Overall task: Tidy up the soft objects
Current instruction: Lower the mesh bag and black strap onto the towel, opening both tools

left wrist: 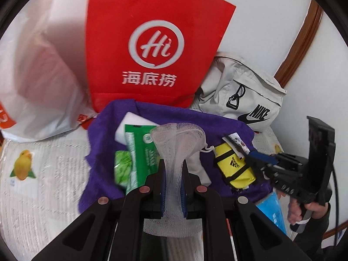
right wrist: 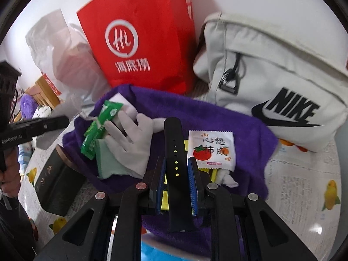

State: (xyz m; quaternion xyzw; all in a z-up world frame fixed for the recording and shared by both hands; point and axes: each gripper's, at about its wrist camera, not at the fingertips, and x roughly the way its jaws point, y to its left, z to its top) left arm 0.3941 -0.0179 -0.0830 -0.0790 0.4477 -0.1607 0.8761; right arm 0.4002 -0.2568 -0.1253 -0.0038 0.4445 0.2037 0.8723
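Note:
My left gripper [left wrist: 173,169] is shut on a white mesh net pouch [left wrist: 177,139] and holds it above the purple towel [left wrist: 174,115]. My right gripper [right wrist: 175,169] is shut on a black watch strap [right wrist: 174,152] over the same towel [right wrist: 217,117]; it also shows in the left wrist view [left wrist: 256,161]. On the towel lie green packets [left wrist: 139,156], a white sponge [left wrist: 134,124], a yellow pouch [left wrist: 232,167], a white glove [right wrist: 132,143], a pale green cloth [right wrist: 108,163] and a tomato-print sachet [right wrist: 212,150].
A red paper bag [left wrist: 152,43] stands behind the towel, a white plastic bag [left wrist: 37,82] to its left, a grey Nike bag [right wrist: 271,87] to its right. A dark box [right wrist: 56,184] sits left of the towel. A blue packet [left wrist: 271,211] lies at the towel's near right.

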